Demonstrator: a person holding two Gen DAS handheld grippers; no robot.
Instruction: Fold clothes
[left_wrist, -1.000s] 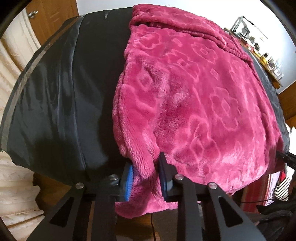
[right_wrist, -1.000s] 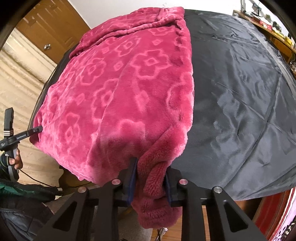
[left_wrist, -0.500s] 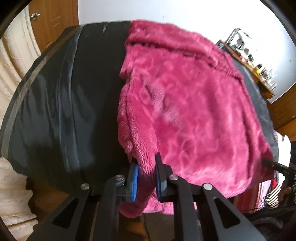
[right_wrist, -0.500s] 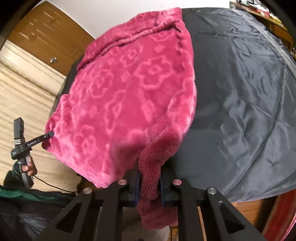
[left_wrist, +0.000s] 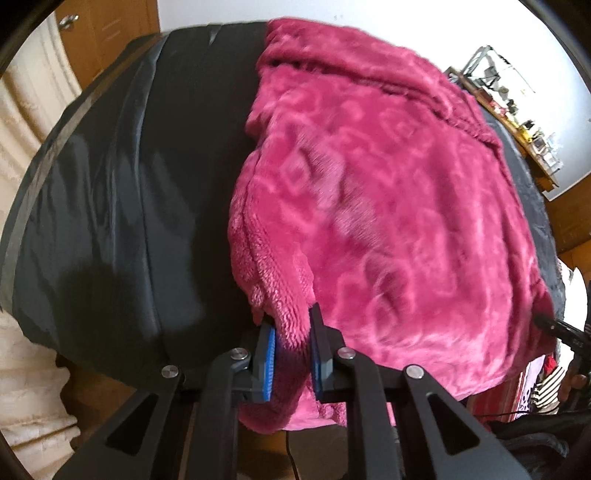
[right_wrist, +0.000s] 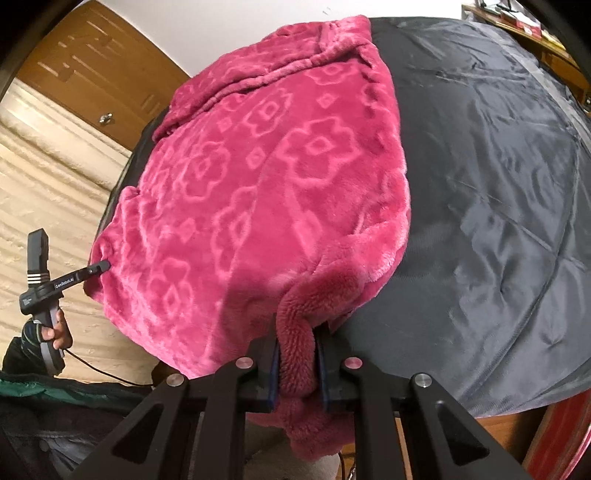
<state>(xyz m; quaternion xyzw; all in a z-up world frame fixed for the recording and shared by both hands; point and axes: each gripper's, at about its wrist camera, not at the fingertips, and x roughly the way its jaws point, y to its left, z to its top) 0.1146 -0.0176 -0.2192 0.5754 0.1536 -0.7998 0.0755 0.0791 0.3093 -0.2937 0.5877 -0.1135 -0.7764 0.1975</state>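
From the left wrist view, a fluffy pink robe (left_wrist: 388, 206) with flower shapes lies on a table under a black cover (left_wrist: 110, 206). The left hand-held gripper (left_wrist: 291, 350) is squeezed tight on the robe's near corner, which hangs over the table edge. Its pads are blue. This view is a bit blurry. A shelf (left_wrist: 517, 110) with small things stands by the wall, too far to read. A wooden door (left_wrist: 107, 33) is at the back.

From the right wrist view, the right hand-held gripper (right_wrist: 297, 365) is pinched tight on the robe's (right_wrist: 266, 177) other near corner. Far to the left, a hand (right_wrist: 55, 332) holds the other gripper, stuck into the robe's edge. Its arm reads "GenRobot.AI" (right_wrist: 70, 281). A cream bedspread (right_wrist: 40, 177) lies behind.
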